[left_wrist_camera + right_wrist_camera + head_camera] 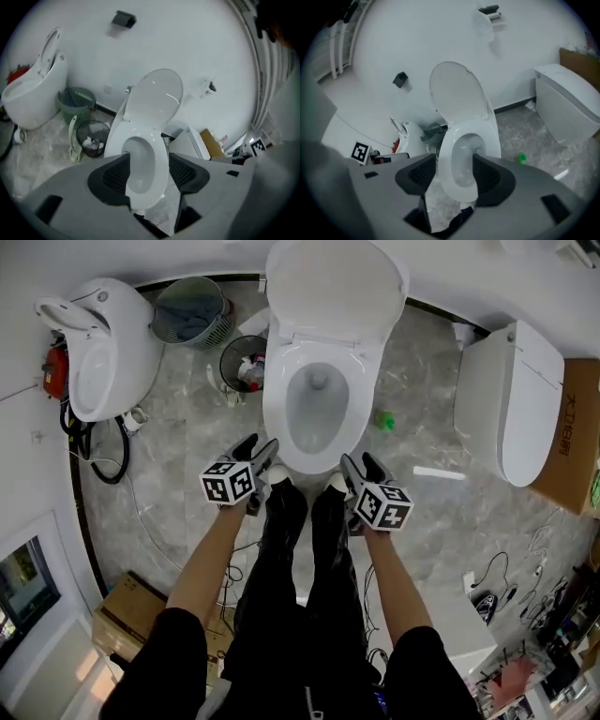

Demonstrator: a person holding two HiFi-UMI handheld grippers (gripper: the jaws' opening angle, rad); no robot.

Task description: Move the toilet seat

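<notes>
Open toilet (279, 404), raised lid (335, 282)

Toilet (319, 381) centre; bin (242, 362) just left; another toilet (514, 399) right.

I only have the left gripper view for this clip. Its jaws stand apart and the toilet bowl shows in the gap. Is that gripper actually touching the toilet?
Observer: It doesn't look like it. The head view shows the left gripper held just in front of the toilet, not on it.
Operator: What about the other gripper?
Observer: The right gripper is level with the left one. Its own view shows the jaws apart, gripping nothing.
Operator: Is there anything on the floor to the right?
Observer: A small green object lies on the floor right of the toilet.
</notes>
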